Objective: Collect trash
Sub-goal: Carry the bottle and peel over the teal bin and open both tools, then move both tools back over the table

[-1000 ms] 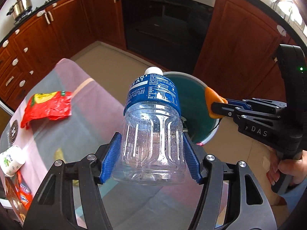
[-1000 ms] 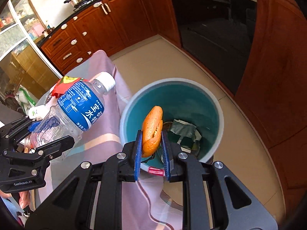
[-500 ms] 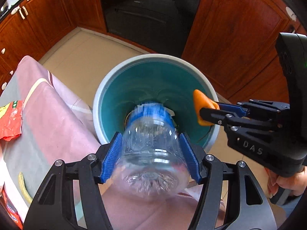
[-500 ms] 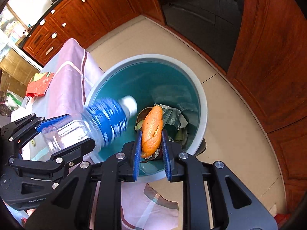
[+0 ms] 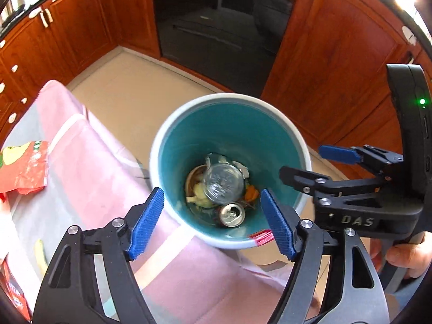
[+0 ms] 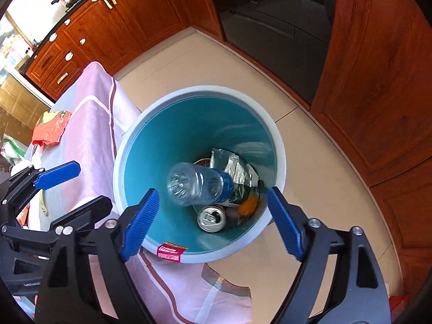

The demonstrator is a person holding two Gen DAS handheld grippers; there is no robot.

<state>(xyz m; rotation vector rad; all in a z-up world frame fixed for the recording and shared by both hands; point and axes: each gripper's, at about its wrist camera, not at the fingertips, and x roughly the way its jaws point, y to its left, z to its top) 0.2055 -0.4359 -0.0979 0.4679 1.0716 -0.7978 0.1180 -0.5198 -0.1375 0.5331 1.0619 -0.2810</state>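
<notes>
Left wrist view: left hand-held gripper (image 5: pixel 212 220) stood spread apart, empty, above the bin (image 5: pixel 297 140). Bottle (image 5: pixel 222 183) lay inside on the trash beside a can (image 5: pixel 232 214).

Right wrist view: right hand-held gripper (image 6: pixel 213 221) gaped empty too. Bottle (image 6: pixel 198 183) in bin (image 6: pixel 278 145); red wrapper (image 6: pixel 51 127) lay on the bench (image 6: pixel 89 140).

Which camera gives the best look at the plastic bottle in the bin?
The right wrist view: the plastic bottle shows side-on, blue label included, inside the bin. The left wrist view shows only its round clear base.
</notes>
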